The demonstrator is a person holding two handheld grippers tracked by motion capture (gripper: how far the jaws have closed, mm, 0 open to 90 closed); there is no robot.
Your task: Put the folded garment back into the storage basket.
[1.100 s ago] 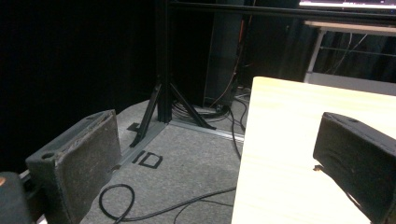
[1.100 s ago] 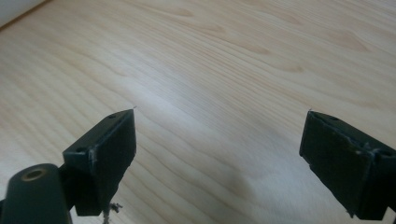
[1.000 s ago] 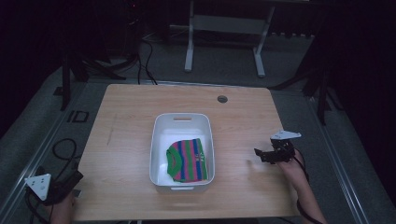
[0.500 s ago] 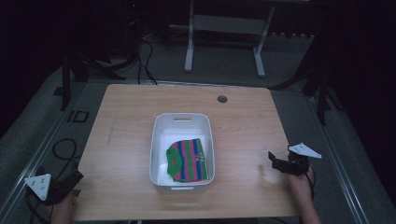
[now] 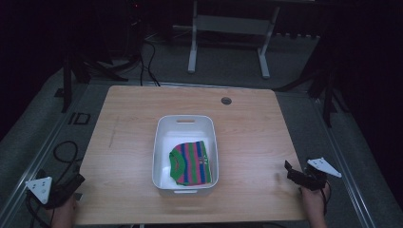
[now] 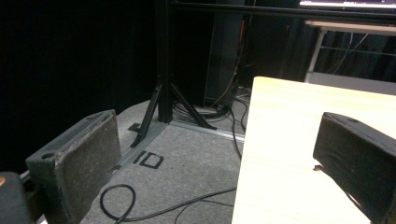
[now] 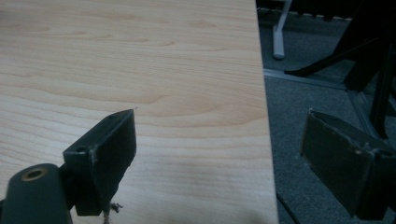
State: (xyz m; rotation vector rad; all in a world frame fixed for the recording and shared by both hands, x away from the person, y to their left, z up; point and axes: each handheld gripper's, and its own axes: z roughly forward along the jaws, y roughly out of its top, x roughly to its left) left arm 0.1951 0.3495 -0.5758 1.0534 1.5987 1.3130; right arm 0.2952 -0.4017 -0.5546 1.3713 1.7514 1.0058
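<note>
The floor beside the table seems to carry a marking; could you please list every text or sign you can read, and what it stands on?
"ID": black mark on the grey carpet floor left of the wooden table.
Small print on the striped garment in the white bin: too blurred to read.

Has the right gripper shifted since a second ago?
Yes. The right gripper has pulled back toward the person and outward, away from the white bin; it now sits at the table's near right corner, jaws open and empty.
</note>
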